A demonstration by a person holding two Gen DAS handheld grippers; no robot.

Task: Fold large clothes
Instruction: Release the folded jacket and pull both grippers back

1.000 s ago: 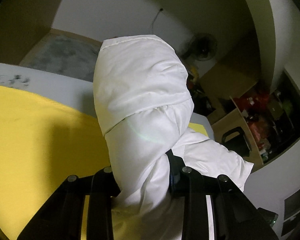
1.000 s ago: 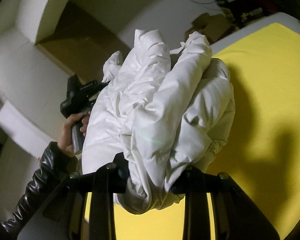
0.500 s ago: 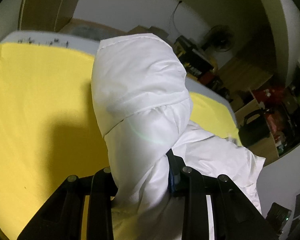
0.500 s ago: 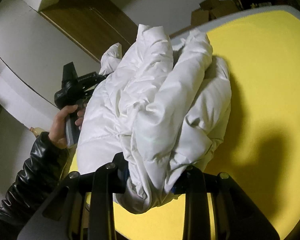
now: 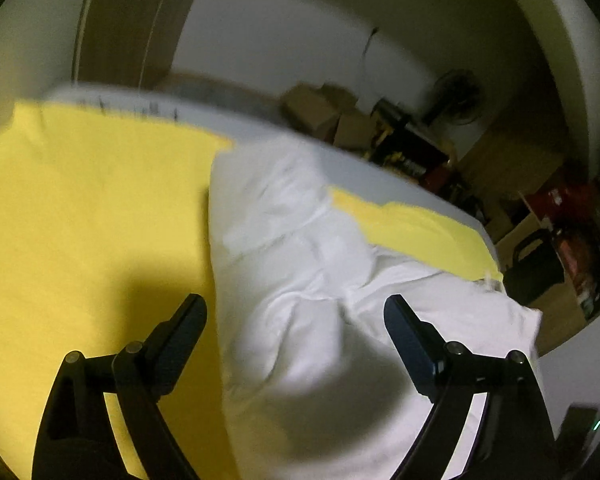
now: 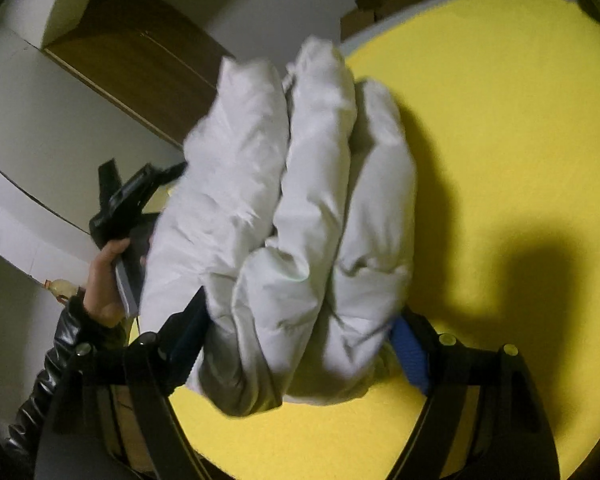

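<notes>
A white puffy jacket (image 5: pixel 300 272) lies over the yellow cloth (image 5: pixel 80 208) of the table. My left gripper (image 5: pixel 296 320) is open, its jaws wide apart just above the jacket, holding nothing. In the right wrist view the jacket (image 6: pixel 300 220) is bunched into thick rolls between the jaws of my right gripper (image 6: pixel 300 332). Those jaws stand wide apart and the fabric fills the gap; the image is blurred. The left gripper (image 6: pixel 136 200) shows at the left, held by a hand in a black sleeve.
The yellow cloth (image 6: pixel 500 140) covers a grey table (image 5: pixel 260 128). Cardboard boxes (image 5: pixel 324 108), a fan (image 5: pixel 460 96) and cluttered shelves (image 5: pixel 572 240) stand beyond the far edge. A brown door (image 6: pixel 140 52) is behind the left hand.
My left gripper has opened and let go of the jacket, which has dropped onto the yellow cloth. My right gripper's jaws have spread wide. Both views tilted down toward the table.
</notes>
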